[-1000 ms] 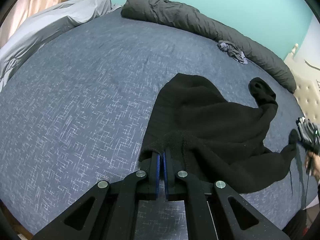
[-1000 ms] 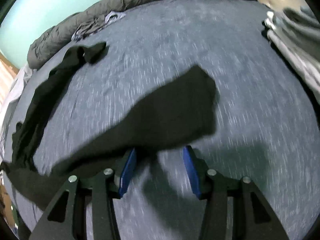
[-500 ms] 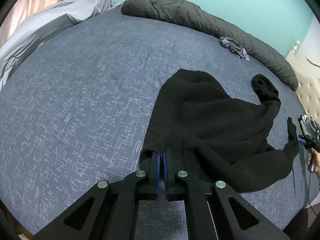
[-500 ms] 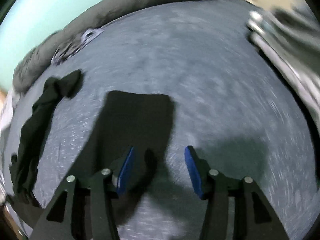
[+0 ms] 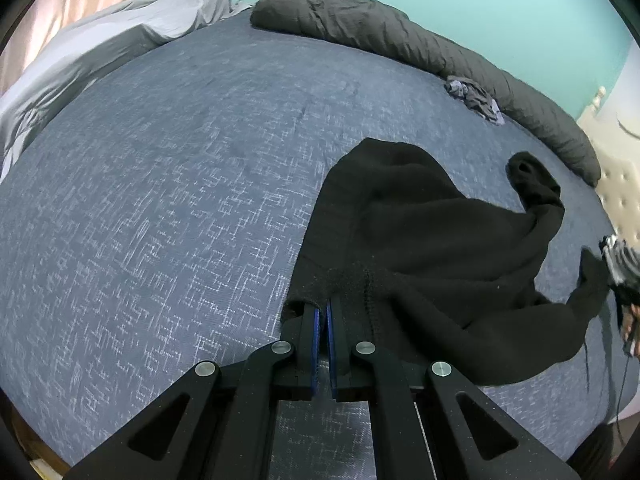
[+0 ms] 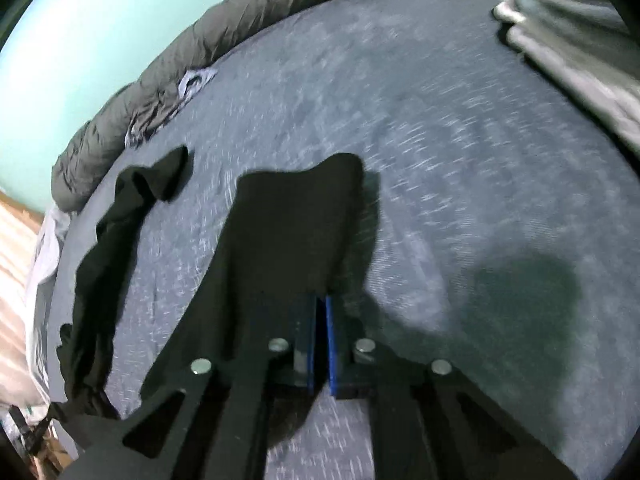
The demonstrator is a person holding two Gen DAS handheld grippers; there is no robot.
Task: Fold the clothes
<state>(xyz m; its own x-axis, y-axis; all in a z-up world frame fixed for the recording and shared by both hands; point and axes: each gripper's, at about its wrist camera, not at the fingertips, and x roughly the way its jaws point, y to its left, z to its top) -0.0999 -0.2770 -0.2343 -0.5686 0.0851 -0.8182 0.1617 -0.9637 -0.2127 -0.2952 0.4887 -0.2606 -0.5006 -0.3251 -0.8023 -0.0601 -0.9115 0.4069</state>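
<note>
A black garment (image 5: 420, 232) lies crumpled on the blue bed cover (image 5: 160, 200), one sleeve trailing off to the far right. My left gripper (image 5: 323, 308) is shut on its near hem, blue pads pressed together with fabric bunched at the tips. In the right wrist view another part of the black garment (image 6: 280, 232) stretches away from my right gripper (image 6: 321, 300), which is shut on the cloth's near edge. The right gripper also shows at the right edge of the left wrist view, blurred, with black fabric hanging from it.
A rolled dark grey duvet (image 5: 400, 40) runs along the bed's far edge, with a small grey-blue garment (image 5: 476, 98) beside it. A pale grey sheet (image 5: 100, 48) lies far left. Stacked grey clothes (image 6: 580, 40) sit at the right wrist view's upper right.
The right gripper's jaws, open with the cloth in front of them before, have shut on the black garment's edge, and that hand has shifted and rolled. The left gripper has kept still.
</note>
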